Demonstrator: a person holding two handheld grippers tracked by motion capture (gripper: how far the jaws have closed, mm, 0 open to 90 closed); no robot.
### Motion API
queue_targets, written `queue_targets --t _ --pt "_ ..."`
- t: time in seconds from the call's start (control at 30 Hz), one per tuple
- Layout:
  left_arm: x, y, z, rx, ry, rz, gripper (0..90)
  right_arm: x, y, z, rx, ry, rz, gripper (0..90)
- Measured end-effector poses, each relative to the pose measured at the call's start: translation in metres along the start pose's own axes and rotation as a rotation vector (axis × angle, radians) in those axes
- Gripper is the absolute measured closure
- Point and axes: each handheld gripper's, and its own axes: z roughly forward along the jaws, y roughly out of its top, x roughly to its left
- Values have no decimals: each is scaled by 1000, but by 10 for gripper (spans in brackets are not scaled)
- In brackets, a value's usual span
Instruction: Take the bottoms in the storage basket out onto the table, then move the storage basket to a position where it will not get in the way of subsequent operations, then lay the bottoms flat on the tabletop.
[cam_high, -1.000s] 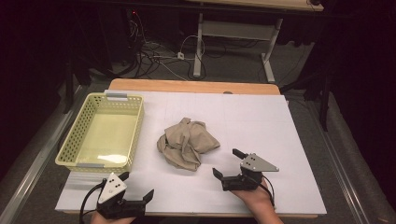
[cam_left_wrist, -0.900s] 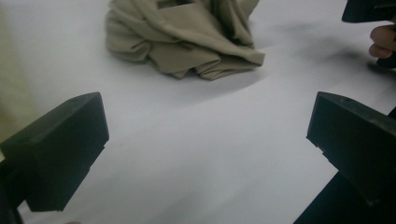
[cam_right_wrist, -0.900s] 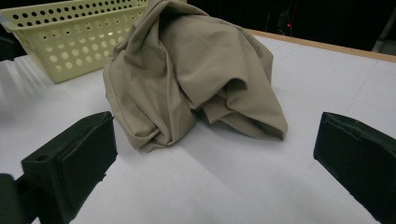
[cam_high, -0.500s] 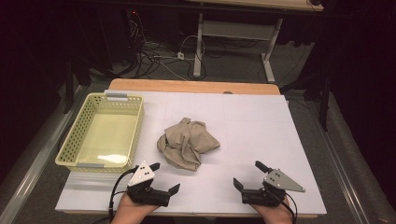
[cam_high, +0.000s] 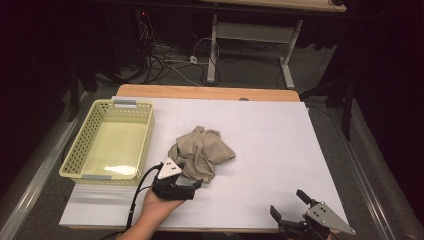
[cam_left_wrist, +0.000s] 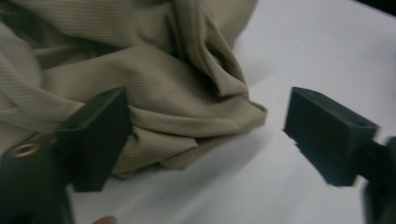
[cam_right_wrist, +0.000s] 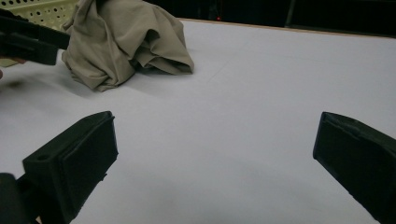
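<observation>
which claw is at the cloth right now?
The left claw: its jaws stand open at the near edge of the crumpled beige cloth, having just been closing. The right claw sits apart, over bare white table.

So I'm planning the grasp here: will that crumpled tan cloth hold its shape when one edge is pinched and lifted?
Probably not. The tan cloth lies in soft folds, so it should droop and unfurl. It looks thin, likely light. The left gripper, jaws just closing, stands at a folded edge; the pinch may catch several layers.
</observation>
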Motion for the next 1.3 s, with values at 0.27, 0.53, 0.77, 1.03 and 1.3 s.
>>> queue_targets --t 0.27,0.53,0.77,1.03,1.3 --pt "7 1 4 34 50 36 785 0 -4 -8 8 -25 -1 10" --pt "-3 -4 -13 17 -5 100 825 6 1 4 14 9 -19 18" --pt "-22 -16 -23 40 -69 128 824 13 10 21 6 62 -38 48" --pt "-51 -38 -31 121 -136 197 824 32 25 56 6 194 -76 251" --pt "-72 -53 -35 171 -188 244 823 72 42 92 27 338 -143 344"
